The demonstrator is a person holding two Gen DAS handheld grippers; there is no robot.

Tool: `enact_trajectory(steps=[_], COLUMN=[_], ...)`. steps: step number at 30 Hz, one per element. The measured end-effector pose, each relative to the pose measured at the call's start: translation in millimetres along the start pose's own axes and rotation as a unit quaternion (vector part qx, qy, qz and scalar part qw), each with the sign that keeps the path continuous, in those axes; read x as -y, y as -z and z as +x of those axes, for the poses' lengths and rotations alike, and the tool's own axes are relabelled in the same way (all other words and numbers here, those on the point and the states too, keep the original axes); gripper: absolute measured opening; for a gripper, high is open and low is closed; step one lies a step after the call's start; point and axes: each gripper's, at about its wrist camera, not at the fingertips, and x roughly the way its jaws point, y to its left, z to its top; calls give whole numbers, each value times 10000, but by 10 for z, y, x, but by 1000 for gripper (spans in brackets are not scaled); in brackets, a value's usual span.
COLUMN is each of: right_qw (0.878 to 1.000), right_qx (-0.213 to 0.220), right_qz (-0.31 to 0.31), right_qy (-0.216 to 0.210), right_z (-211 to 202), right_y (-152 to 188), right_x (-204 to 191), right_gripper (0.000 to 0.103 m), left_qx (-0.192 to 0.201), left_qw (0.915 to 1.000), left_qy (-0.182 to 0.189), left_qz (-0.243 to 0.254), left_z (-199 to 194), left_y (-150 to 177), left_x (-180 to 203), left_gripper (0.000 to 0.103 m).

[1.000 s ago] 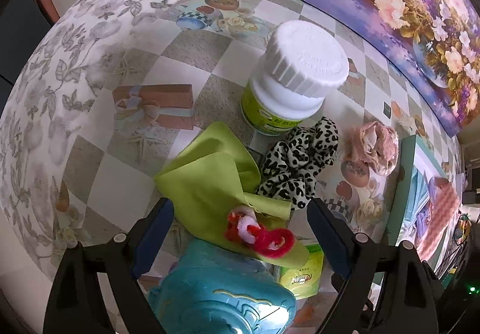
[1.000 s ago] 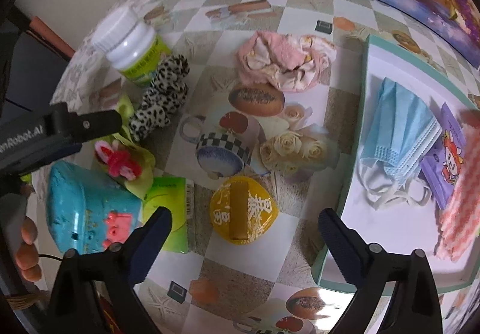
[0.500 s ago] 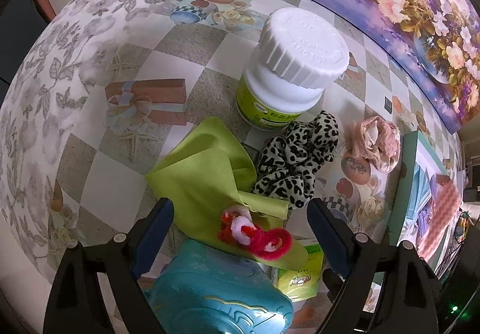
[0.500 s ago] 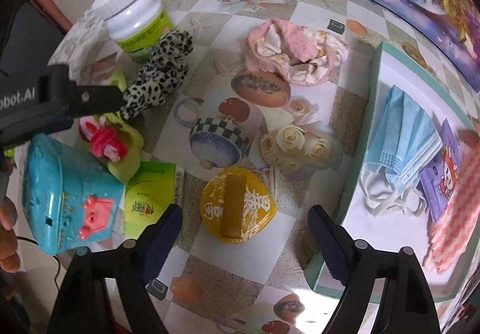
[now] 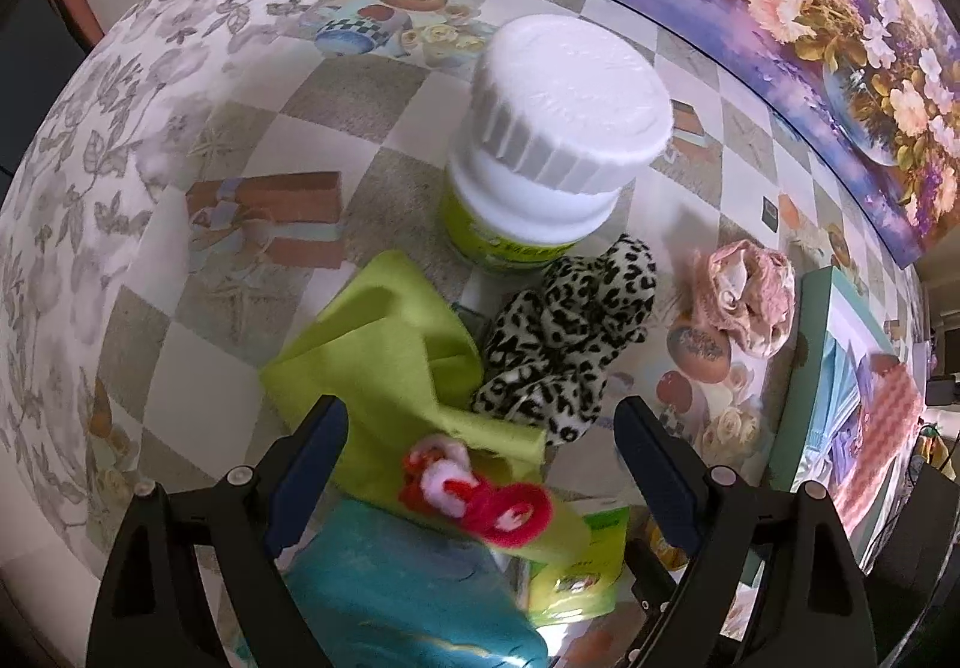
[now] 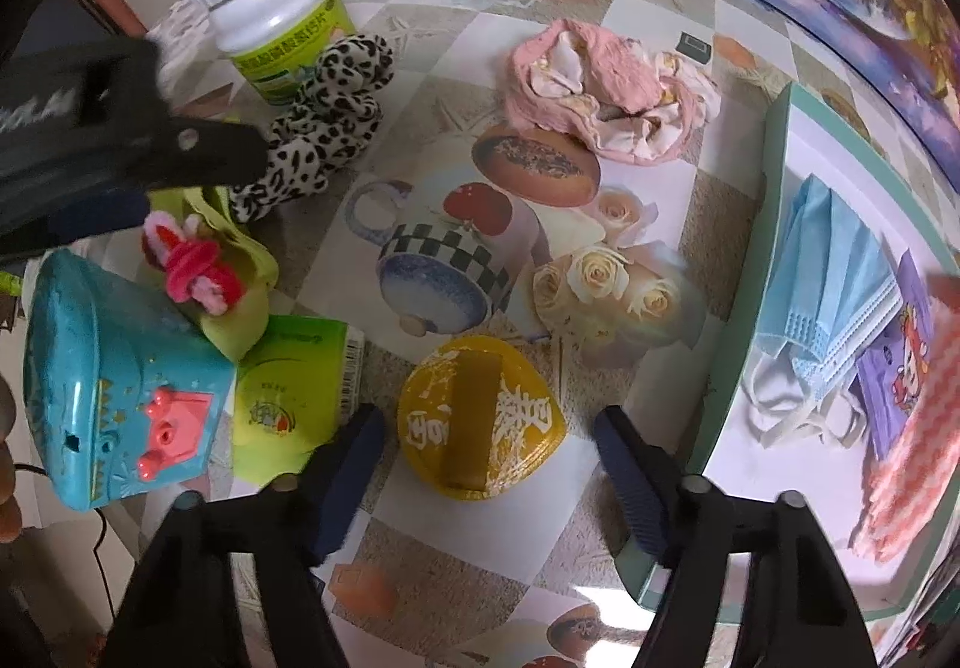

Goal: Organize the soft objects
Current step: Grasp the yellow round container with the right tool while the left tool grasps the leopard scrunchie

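My left gripper (image 5: 480, 458) is open above a lime-green cloth (image 5: 384, 362) with a red-and-pink fuzzy hair clip (image 5: 480, 494) on its near edge. A leopard-print scrunchie (image 5: 564, 350) lies just right of the cloth. A crumpled pink cloth (image 5: 744, 302) lies further right; it also shows in the right wrist view (image 6: 606, 86). My right gripper (image 6: 486, 458) is open and empty over a yellow foil-topped container (image 6: 480, 416). The cloth (image 6: 234, 302), clip (image 6: 192, 266) and scrunchie (image 6: 324, 122) show at its left.
A white-capped bottle (image 5: 546, 146) stands behind the scrunchie. A teal plastic toy (image 6: 108, 374) and a green packet (image 6: 294, 398) sit at the near left. A green-rimmed tray (image 6: 744, 308) on the right holds a blue face mask (image 6: 834, 272), a purple packet and a pink checked cloth.
My left gripper has moved forward and lower toward the green cloth and scrunchie. My right gripper has moved closer over the yellow container. Both stay open.
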Motion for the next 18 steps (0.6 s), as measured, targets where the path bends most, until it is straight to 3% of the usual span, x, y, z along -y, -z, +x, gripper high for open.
enact_trajectory(steps=[4, 8, 12, 16, 18], right_qw=[9999, 9999, 9994, 9985, 9981], right_qx=[34, 74, 152, 311, 366], right_qz=[24, 57, 232, 351, 385], right_qy=[-125, -113, -198, -280, -304], right_z=[-29, -135, -189, -297, -345], right_y=[-35, -99, -137, -180, -200], right_x=[18, 94, 213, 350, 393], right_gripper=[56, 55, 55, 55, 55], left_qx=[37, 184, 232, 213, 158], left_qw=[10000, 9997, 9993, 9985, 9983], left_qy=[-48, -119, -85, -139, -152], left_qz=[29, 121, 293, 493, 541], left_z=[42, 33, 66, 164, 231], left_y=[-47, -108, -158, -197, -205], left_x=[84, 185, 336, 496, 552], left_gripper=[90, 89, 71, 63, 51])
